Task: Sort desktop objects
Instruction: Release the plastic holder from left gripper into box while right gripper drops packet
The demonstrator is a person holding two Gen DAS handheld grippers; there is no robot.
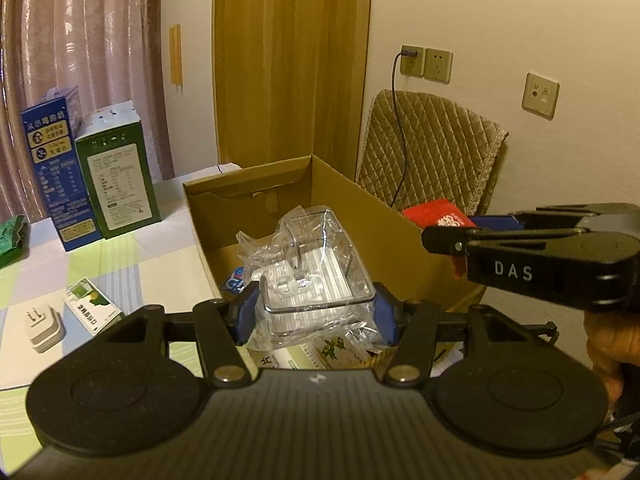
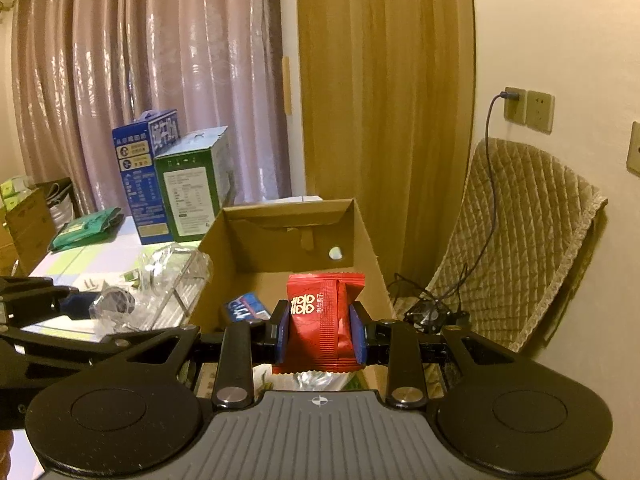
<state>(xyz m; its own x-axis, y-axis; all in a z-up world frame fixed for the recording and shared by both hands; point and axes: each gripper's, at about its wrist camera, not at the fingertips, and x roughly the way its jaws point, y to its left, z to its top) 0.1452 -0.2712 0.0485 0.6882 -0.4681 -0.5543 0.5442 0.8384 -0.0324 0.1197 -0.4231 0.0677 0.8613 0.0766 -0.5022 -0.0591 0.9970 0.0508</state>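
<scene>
My left gripper is shut on a clear plastic box wrapped in crinkled film, held just over the near wall of an open cardboard box. In the right wrist view the same clear box hangs at the left beside the cardboard box. My right gripper is shut on a red snack packet with white characters, upright above the box's near end. That red packet and the right gripper show at the right of the left wrist view. A blue packet lies on the box floor.
A blue carton and a green carton stand on the table's far left. A white plug adapter and a small green-white box lie near the left. A quilted chair with cables stands to the right.
</scene>
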